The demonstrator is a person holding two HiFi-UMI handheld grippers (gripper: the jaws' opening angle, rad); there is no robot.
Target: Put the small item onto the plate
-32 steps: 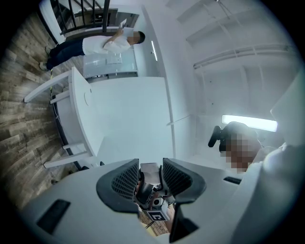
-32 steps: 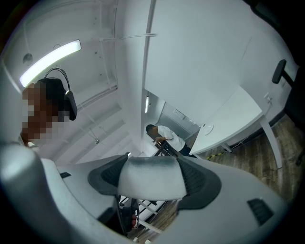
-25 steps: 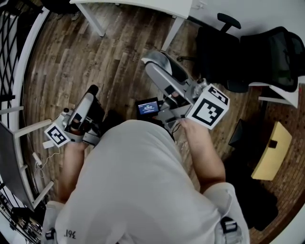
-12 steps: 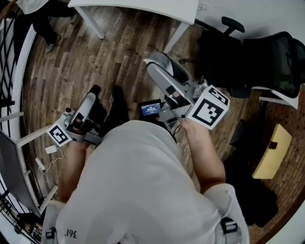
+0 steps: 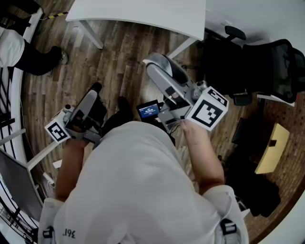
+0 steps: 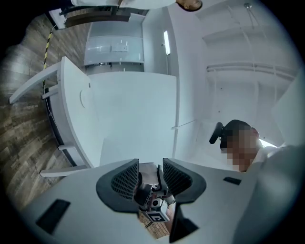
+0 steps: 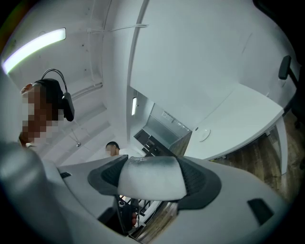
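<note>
A white block with a grey-smudged top (image 7: 151, 178) sits between the jaws of my right gripper (image 7: 152, 172), which is shut on it. In the head view the right gripper (image 5: 159, 66) points toward a white table (image 5: 143, 14) ahead. On that table lies a small white round plate (image 7: 204, 135), which shows as a faint ring (image 6: 86, 97) in the left gripper view. My left gripper (image 6: 150, 174) is open with a narrow gap and holds nothing. It is held low at the left (image 5: 94, 90) over the wooden floor. Both grippers are well short of the table.
A black office chair (image 5: 267, 62) stands to the right, with a yellow panel (image 5: 272, 148) beyond it. Another person's legs (image 5: 28, 50) are at the upper left beside a white rail (image 5: 19, 90). The table's white legs (image 5: 88, 34) reach down to the plank floor.
The white table has come nearer at the top of the head view. Another person's legs have come into sight at the upper left. Both grippers keep their pose.
</note>
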